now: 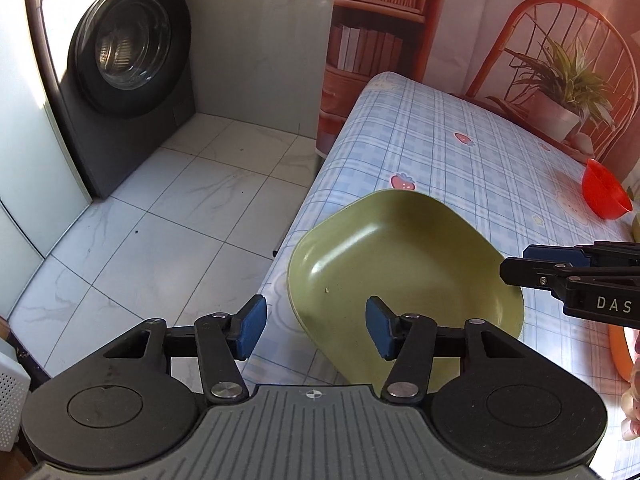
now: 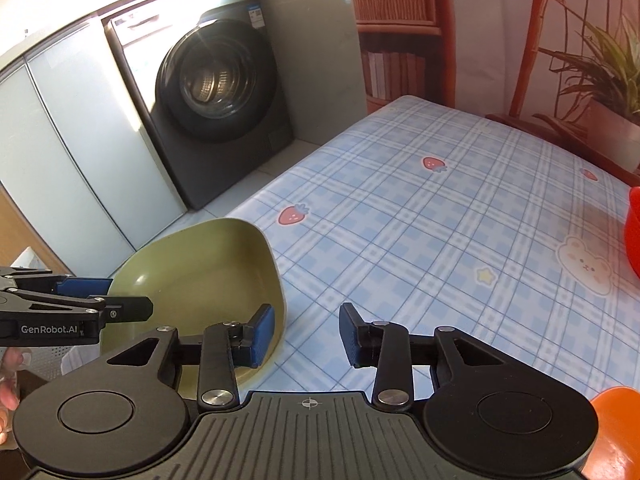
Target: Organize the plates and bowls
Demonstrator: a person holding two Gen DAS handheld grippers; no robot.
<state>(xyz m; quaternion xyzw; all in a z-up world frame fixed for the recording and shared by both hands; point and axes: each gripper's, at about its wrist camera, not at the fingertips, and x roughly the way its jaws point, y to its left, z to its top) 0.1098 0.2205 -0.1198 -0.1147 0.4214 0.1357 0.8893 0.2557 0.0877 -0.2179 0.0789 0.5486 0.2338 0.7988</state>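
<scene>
Straddling green plate rims, left gripper and right gripper jaws unclenched; rigid, light, slippery — pinch rims.

The green dish is looking like matt, smooth plastic or melamine, catching a soft sheen along its inner wall at 10 o'clock. The checked cover on the desk is reading as slick printed vinyl. At 3 o'clock the red bowl is shining as glossy, translucent plastic. The left gripper is showing matt black plastic arms, silvery metal pivots and ribbed blue rubbery pads. The floor tiles are gleaming, smooth and marbled.
</scene>
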